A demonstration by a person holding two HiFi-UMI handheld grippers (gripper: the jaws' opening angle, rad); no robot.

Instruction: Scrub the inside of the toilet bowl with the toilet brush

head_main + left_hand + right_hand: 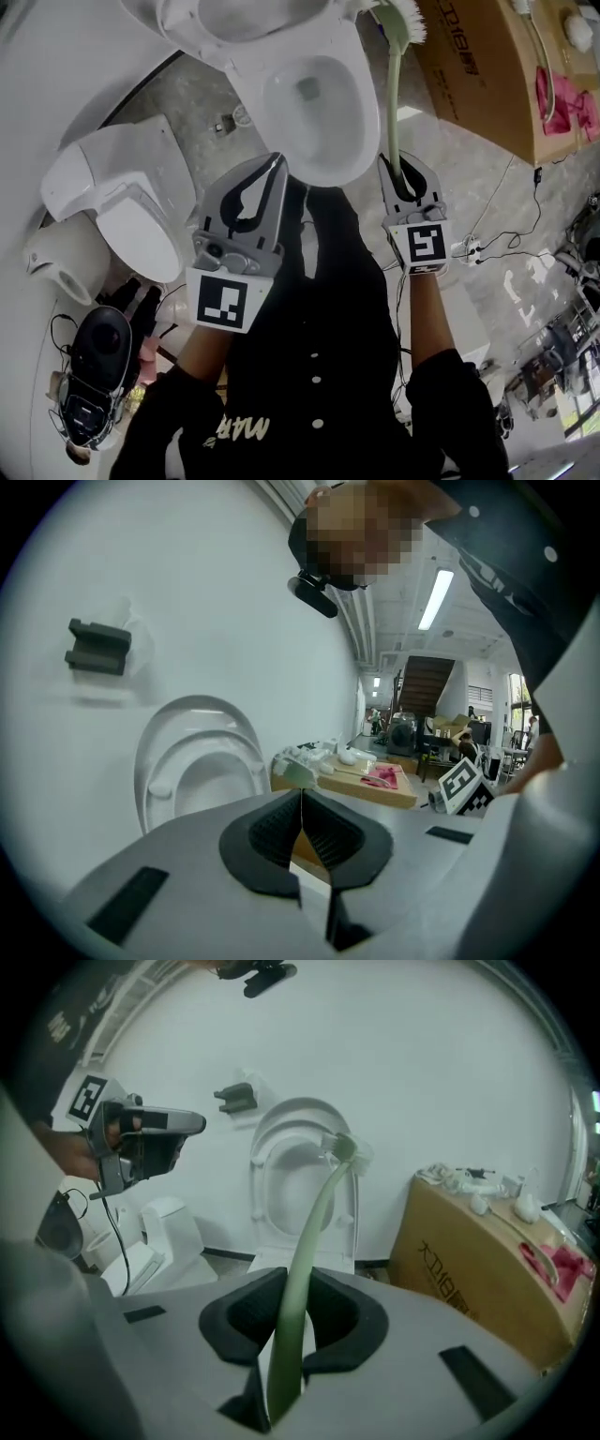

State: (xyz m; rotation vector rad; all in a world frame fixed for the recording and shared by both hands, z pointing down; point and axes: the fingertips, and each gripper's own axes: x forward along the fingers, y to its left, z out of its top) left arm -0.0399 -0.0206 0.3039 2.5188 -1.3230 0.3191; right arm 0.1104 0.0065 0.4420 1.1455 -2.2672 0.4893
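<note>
A white toilet [305, 103] with its lid and seat raised stands ahead; its bowl [311, 98] is open to view. My right gripper [410, 178] is shut on the pale green handle of the toilet brush [393, 94], whose white bristle head [405, 21] is up beside the bowl's right rim, outside it. In the right gripper view the brush handle [309, 1251] rises from between the jaws toward the raised seat [302, 1171]. My left gripper [255, 192] is shut and empty, held near the bowl's front edge; its jaws [302, 829] meet with nothing between them.
A second white toilet [131, 202] sits at the left, a small white urinal-like fixture [58, 262] below it. A cardboard box [487, 66] with a pink cloth [561, 98] stands at the right. Cables [506, 239] lie on the floor. A dark device [98, 361] is at the lower left.
</note>
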